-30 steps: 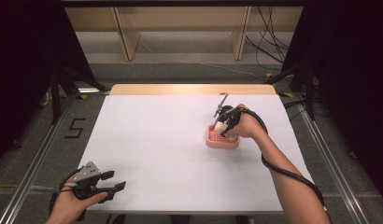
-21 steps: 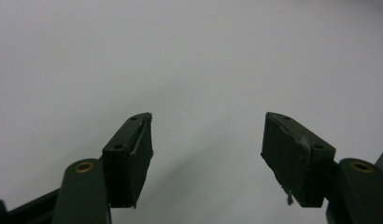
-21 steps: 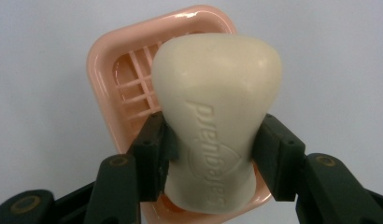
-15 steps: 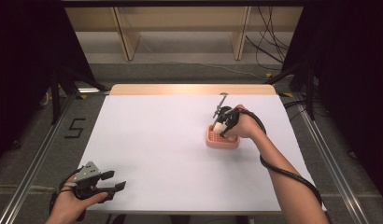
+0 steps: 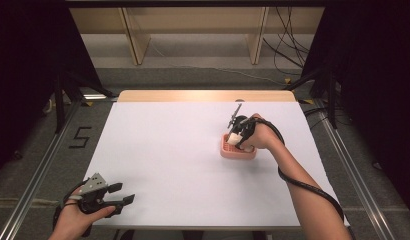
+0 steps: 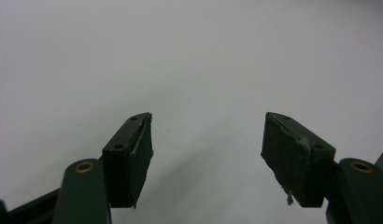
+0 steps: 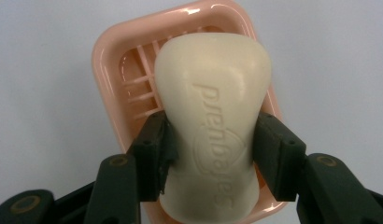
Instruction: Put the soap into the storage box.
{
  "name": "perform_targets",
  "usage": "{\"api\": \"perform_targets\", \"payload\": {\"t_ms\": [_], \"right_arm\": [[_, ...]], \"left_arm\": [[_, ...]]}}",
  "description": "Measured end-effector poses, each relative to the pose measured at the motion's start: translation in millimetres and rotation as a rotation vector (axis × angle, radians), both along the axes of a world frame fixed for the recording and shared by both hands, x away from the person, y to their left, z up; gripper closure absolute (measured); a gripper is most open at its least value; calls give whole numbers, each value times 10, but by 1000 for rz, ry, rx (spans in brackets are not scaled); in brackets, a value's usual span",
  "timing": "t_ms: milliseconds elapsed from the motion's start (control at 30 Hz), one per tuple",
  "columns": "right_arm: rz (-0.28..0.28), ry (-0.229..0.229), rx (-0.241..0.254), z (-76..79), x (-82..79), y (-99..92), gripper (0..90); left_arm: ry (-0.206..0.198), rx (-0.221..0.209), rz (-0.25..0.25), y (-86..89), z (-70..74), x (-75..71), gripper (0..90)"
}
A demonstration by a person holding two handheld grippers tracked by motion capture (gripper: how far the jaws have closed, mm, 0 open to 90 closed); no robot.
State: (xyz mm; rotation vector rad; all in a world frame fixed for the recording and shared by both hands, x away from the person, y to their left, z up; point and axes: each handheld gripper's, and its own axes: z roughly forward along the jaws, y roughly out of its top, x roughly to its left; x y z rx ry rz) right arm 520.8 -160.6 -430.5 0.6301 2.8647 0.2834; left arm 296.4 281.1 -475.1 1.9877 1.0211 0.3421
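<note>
A cream soap bar (image 7: 213,74) with embossed lettering lies in a pink slatted soap dish (image 7: 110,60) on the white table. My right gripper (image 7: 212,123) points down onto it, both pads against the bar's narrow waist; the jaws have just been opening a little, with the bar still between them. From above, the right gripper (image 5: 236,136) is over the dish (image 5: 238,152) right of the table's centre. My left gripper (image 5: 120,194) rests at the near left corner, and its jaws (image 6: 208,116) stand wide open over bare table.
The white table top (image 5: 168,150) has a wooden strip along its far edge. Metal rails run down both sides on the floor, and a cable trails from the right forearm. Shelving and loose cables lie beyond the table.
</note>
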Motion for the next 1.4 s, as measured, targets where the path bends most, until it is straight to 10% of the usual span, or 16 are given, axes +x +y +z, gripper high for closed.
{"api": "perform_targets", "payload": {"t_ms": [733, 1400], "right_arm": [[-156, -54, 149, 150, -175, -180, 300], [-337, -211, 383, -151, -1171, -702, 325]], "left_arm": [[3, 14, -3, 2, 4, -1, 330], [-2, 10, 12, -7, -11, -1, 331]]}}
